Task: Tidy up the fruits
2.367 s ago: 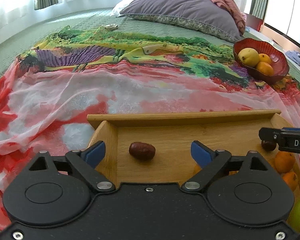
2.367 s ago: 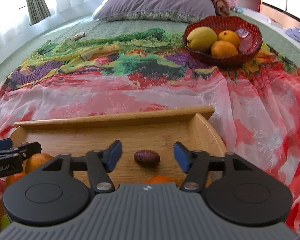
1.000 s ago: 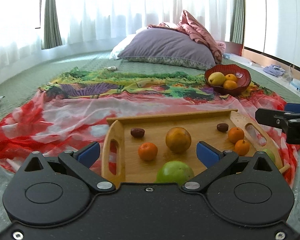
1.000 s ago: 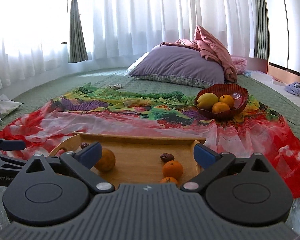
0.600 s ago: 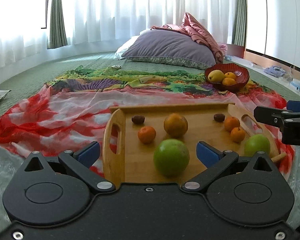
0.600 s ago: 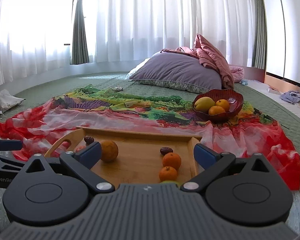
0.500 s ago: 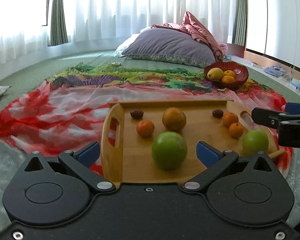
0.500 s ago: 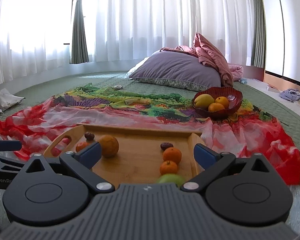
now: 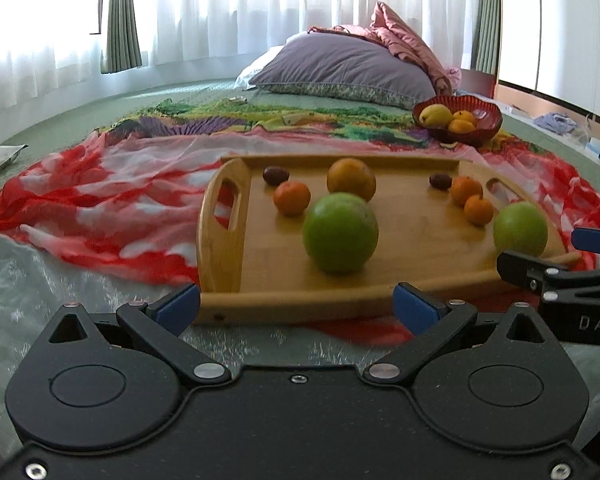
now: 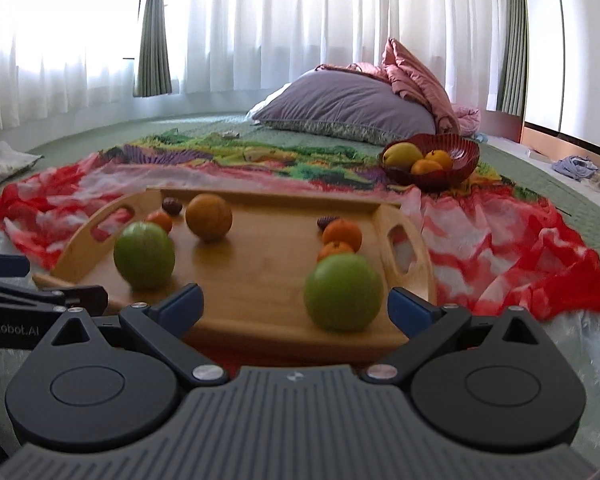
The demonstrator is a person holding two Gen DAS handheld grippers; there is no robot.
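A wooden tray (image 9: 412, 256) (image 10: 260, 280) lies on a red patterned cloth. On it are two green apples (image 9: 340, 233) (image 10: 342, 291), a large orange (image 9: 351, 179) (image 10: 209, 216), three small tangerines (image 9: 292, 198) and two dark dates (image 9: 275, 175). A red bowl (image 9: 485, 122) (image 10: 462, 158) behind it holds a yellow fruit and two oranges. My left gripper (image 9: 296, 304) is open and empty, just in front of the tray's near edge. My right gripper (image 10: 296, 304) is open and empty, near the right green apple.
The red and green patterned cloth (image 9: 100, 200) covers a green quilted bed. A purple pillow (image 9: 340, 68) and pink blanket lie at the back. White curtains (image 10: 280, 20) hang behind. The other gripper shows at each view's edge (image 9: 560, 280) (image 10: 40, 300).
Both grippers have pulled back and away from the tray, from close over the dates to in front of its near edge. All the fruit on the tray has come into view.
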